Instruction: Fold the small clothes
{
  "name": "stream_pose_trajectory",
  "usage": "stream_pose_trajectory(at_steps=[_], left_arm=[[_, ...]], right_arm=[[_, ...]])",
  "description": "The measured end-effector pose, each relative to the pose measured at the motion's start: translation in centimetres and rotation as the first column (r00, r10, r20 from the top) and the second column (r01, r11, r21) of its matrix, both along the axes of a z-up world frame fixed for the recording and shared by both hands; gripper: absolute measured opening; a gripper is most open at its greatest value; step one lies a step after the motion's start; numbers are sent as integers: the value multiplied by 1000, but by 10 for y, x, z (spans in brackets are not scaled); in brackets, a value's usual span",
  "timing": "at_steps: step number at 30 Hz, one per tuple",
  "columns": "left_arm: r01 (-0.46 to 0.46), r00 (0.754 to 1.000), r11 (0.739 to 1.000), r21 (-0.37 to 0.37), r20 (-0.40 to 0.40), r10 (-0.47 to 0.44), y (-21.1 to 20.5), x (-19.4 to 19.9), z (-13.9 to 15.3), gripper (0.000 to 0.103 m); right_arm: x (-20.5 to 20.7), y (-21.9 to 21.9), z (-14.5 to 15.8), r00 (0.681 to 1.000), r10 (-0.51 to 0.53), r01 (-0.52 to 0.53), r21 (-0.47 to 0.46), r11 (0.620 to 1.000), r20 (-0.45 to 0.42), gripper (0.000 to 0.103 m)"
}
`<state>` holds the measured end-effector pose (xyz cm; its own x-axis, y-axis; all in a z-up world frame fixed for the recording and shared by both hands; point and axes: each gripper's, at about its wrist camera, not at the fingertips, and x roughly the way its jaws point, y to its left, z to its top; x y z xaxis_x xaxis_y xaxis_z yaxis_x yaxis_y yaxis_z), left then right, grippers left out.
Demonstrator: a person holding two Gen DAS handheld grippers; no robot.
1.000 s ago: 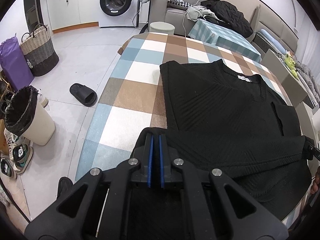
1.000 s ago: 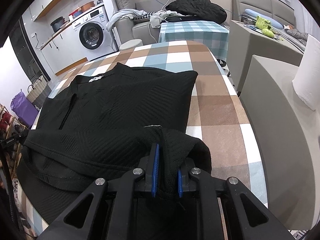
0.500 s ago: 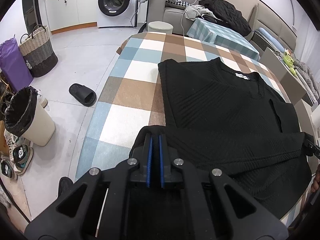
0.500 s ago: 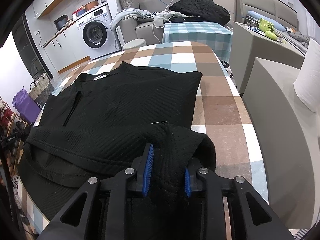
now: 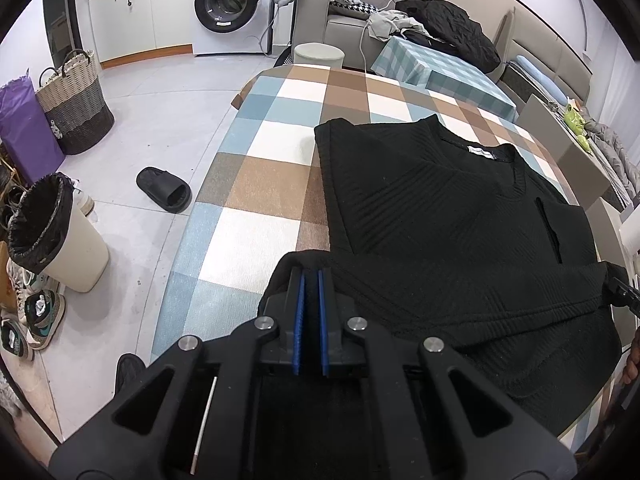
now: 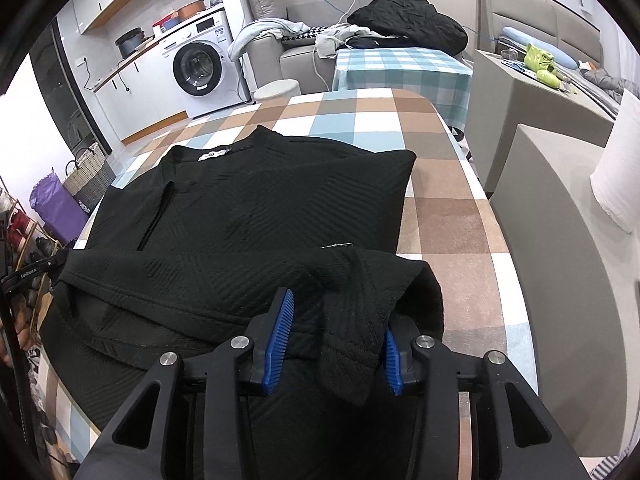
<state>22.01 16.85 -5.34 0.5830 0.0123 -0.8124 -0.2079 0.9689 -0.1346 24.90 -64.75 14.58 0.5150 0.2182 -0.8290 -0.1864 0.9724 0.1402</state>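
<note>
A black ribbed knit top (image 5: 440, 216) (image 6: 280, 208) lies flat on the checked tablecloth (image 5: 260, 184) (image 6: 444, 216), neck label toward the far end. Its lower hem is folded up over the body in a band across the near side. My left gripper (image 5: 311, 280) is shut on the hem's left corner, with black fabric pinched between the blue pads. The jaws of my right gripper (image 6: 336, 314) are opening. The hem's right corner (image 6: 360, 304) lies slack between the pads, and the left pad (image 6: 280, 332) stands apart from the cloth.
Left of the table, on the floor, are a black slipper (image 5: 164, 195), a lined bin (image 5: 52, 232), a woven basket (image 5: 76, 104) and shoes. A washing machine (image 5: 230, 4) and a sofa with clothes stand beyond. Grey cabinets (image 6: 560, 216) stand close on the right.
The right gripper's jaws have spread from a tight pinch to a wide gap, and the fabric corner has slackened between them. The left gripper and its hold look the same.
</note>
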Motion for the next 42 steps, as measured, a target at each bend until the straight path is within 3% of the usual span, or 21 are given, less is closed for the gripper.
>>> stream_pose_trajectory(at_steps=[10,21,24,26,28,29,35,42], left_arm=[[9,1000,1000,-1,-5,-9,-2,-4,0,3],[19,1000,1000,-20,-10,-19,-3,-20,7,5],[18,1000,999,-27,-13,-18,-2,-24,9,17],[9,1000,1000,-30,-13,-9,-1,-28,11,43],[-13,1000,1000,-22,-2,13,2,-33,15,60],[-23,1000,1000,-20,4,23,3,-37,17,64],[-50,998,994,-96,37,54,15,-70,32,64],[32,998,973,-228,62,-18,11,-109,32,64]], right_arm=[[-5,6,6,999,35,-32,72,997,-34,61],[-8,12,6,996,54,-45,116,992,-73,66],[-9,13,7,996,58,-49,122,991,-74,70],[-9,13,7,996,55,-47,119,992,-71,72],[-10,10,8,997,48,-41,113,993,-65,73],[-12,6,9,997,41,-33,115,993,-61,73],[-31,-30,18,998,-42,52,211,976,-48,73],[-51,-40,2,989,-29,86,392,916,-148,73]])
